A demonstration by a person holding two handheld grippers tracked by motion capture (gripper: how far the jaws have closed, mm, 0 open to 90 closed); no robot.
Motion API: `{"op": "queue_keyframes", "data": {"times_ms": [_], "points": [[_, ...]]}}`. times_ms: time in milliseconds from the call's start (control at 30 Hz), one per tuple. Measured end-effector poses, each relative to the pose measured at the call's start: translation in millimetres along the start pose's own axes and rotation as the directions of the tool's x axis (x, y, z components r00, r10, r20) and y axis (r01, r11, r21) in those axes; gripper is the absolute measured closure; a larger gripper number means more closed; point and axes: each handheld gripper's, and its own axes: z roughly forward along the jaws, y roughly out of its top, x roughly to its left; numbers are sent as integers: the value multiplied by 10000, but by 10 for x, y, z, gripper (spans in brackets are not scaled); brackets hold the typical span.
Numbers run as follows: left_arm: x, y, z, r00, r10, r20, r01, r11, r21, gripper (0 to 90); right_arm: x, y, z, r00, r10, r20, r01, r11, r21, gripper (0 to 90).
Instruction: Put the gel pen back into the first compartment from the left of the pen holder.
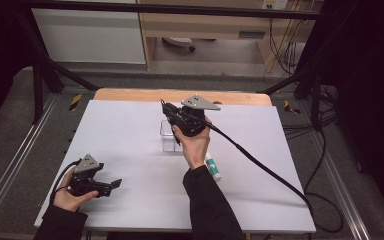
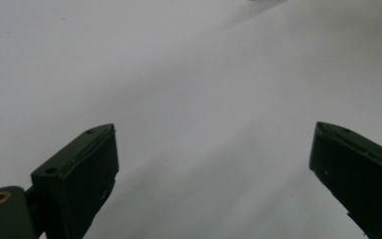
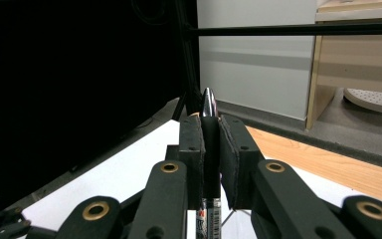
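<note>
High view: right gripper [image 1: 172, 119] is raised over the clear plastic cup [image 1: 169, 137] at table centre, jaws pointing away from the person and slightly left. Cup sits directly below and just in front of the holding hand [image 1: 194, 145]. A white tube with a green cap [image 1: 212, 167] lies flat on the white table [image 1: 130, 150], just right of the right forearm, long axis running near-to-far. Left gripper [image 1: 111, 185] rests low at the near-left corner, well apart from the cup, so the right one is the nearer.

Left gripper view: jaws spread wide, nothing between them, bare table below.

Right gripper view: jaws clamped on a pen [image 3: 208, 149], a marker by the printed barrel. Its long axis runs along the jaws, silver tip [image 3: 208, 103] sticking out past them, barrel running back toward the hand.

Judgement: the drop depends on the pen's axis lining up over the cup mouth. Gripper likely needs to tip downward so the pen goes in end first.
</note>
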Motion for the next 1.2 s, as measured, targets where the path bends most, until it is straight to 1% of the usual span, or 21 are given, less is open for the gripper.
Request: {"op": "queue_keyframes", "data": {"times_ms": [133, 267, 467, 567, 767, 867, 933, 1033, 1167, 1200], "points": [[5, -3, 8, 10000, -3, 17, 3, 10000, 25, 53, -20, 6, 85, 9999, 159, -8, -159, 9998, -76, 806], [11, -9, 8, 10000, -8, 17, 8, 10000, 45, 53, -22, 36, 186, 9999, 145, 23, -144, 9997, -214, 806], [10, -6, 9, 10000, 38, 14, -38, 10000, 44, 53, -67, 94, 325, 9996, 252, 95, -249, 9992, -308, 806], [16, -2, 11, 10000, 16, -15, -16, 10000, 33, 53, -94, 107, 377, 9992, 381, 137, -376, 9986, -373, 806], [20, -4, 3, 10000, 30, 15, -30, 10000, -4, 53, -124, 65, 543, 9987, 479, 175, -474, 9986, -240, 806], [24, -12, 7, 10000, 7, 12, -7, 10000, 19, 53, -134, 49, 614, 9987, 477, 159, -472, 9984, -299, 806], [23, -12, 10, 10000, 3, 30, -4, 10000, 24, 53, -156, 35, 642, 9984, 516, 211, -510, 9983, -282, 806], [18, -12, 15, 10000, -1, 35, 1, 10000, 34, 53, -199, 8, 681, 9985, 428, 338, -420, 9988, -248, 806], [21, -12, 11, 10000, 13, 40, -13, 10000, 31, 53, -232, -32, 723, 9988, 323, 375, -318, 9994, -135, 806], [22, -12, 11, 10000, 5, 39, -5, 10000, 26, 53, -235, -48, 734, 9986, 368, 390, -364, 9993, -120, 806]]}}
